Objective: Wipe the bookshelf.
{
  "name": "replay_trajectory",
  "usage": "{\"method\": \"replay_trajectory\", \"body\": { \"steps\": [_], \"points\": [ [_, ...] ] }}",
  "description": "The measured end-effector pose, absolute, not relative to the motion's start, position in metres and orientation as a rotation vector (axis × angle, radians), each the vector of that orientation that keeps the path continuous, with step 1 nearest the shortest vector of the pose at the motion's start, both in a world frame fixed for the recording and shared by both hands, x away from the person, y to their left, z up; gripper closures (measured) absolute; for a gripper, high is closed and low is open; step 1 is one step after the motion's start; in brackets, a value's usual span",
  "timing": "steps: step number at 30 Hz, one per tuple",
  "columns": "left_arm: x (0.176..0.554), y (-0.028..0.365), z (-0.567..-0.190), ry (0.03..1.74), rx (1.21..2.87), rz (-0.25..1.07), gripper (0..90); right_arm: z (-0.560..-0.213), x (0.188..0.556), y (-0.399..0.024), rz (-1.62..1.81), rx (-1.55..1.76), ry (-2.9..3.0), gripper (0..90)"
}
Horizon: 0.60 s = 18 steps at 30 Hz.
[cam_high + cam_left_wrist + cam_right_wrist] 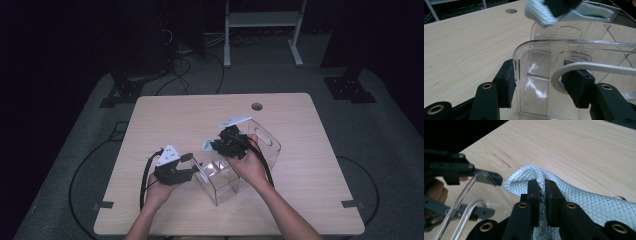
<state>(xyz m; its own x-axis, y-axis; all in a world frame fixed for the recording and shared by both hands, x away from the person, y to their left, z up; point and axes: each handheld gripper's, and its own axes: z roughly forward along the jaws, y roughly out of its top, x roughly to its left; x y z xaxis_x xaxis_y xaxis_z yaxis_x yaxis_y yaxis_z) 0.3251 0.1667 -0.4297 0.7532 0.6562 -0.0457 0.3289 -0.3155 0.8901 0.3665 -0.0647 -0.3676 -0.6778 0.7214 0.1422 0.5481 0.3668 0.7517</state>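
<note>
Left gripper (191, 165): at about eight o'clock on the wooden table (165, 115); jaws clamped on the near wall of the clear plastic bin (220, 181), one pad outside the wall, the other inside, seen plainly in the left gripper view (536, 82); a white cable arcs in front of the inside pad.
Clear plastic bin: stands at about six o'clock of the table's middle, open end up and tilted a little; in the left gripper view its curved rim (574, 43) runs across at three o'clock from the pinned corner.
Cloth: pale blue-white quilted cloth (584, 200), bunched into a fold; it hangs over the bin's rim, at twelve o'clock in the left gripper view (541, 15); no part of it is inside yet, as far as I can tell.
Right gripper (215, 145): just past the bin at about one o'clock from the left gripper; jaws shut tight on the cloth's fold, the fabric pinched between the pads (542, 192).
Second clear bin (265, 140): behind the right hand, at three o'clock of the table's middle.
Step in hand, as I judge it: lowering the cloth into the held bin.
Doing it well: keep the left clamp firm so the bin cannot tip; bring the fold over the middle of the opening, not the rim; go down before letting go; watch that the trailing end does not drape outside the wall.
</note>
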Motion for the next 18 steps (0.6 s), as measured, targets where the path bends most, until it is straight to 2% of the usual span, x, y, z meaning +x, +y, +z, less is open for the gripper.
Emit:
{"method": "replay_trajectory", "body": {
  "steps": [3,10,18],
  "points": [
    [0.325,0.166,-0.429,0.754,1.927,0.405,45.8,-0.368,0.360,-0.070,1.208,1.123,2.412,83.2],
    [0.325,0.166,-0.429,0.760,1.922,0.401,45.7,-0.368,0.387,-0.050,1.159,1.189,2.442,83.1],
    [0.325,0.166,-0.429,0.759,1.923,0.400,45.7,-0.368,0.389,-0.048,1.146,1.188,2.449,83.0]
  ]
}}
